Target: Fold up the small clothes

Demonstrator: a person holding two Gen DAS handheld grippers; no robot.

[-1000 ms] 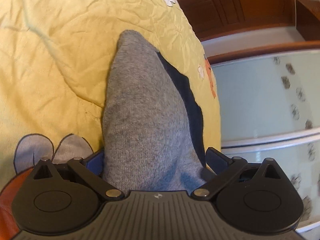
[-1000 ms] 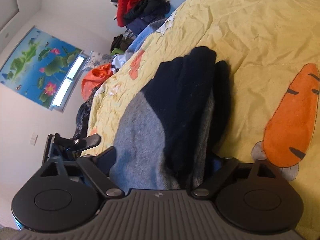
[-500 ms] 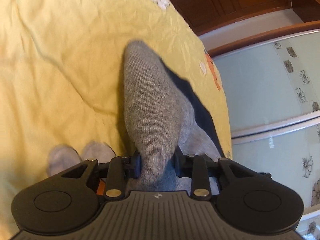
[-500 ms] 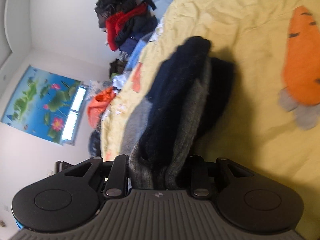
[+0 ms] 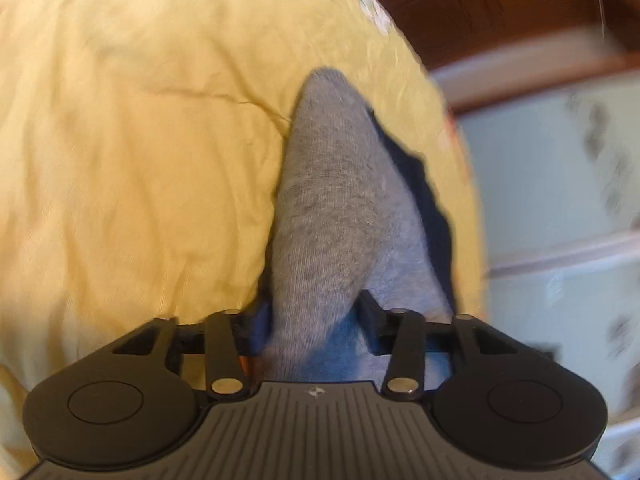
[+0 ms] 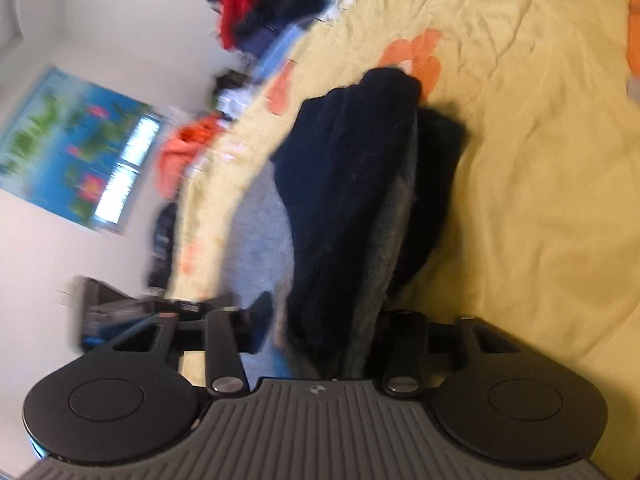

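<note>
A grey and navy sock pair lies on the yellow bedspread. My left gripper is shut on its grey end, with the cloth bunched between the jaws. In the right wrist view the same pair shows its navy end, with a grey layer between dark ones. My right gripper is shut on that navy end. The pair stretches between the two grippers, slightly lifted. Both views are motion blurred.
The bedspread carries orange carrot and flower prints. A heap of red and dark clothes lies at the bed's far end. The bed edge runs to the right in the left wrist view, with a wooden cabinet beyond.
Both grippers closed on the sock pair's ends a second ago and have kept hold. Both have since swung with it across the bed; the carrot print has left the right view.
</note>
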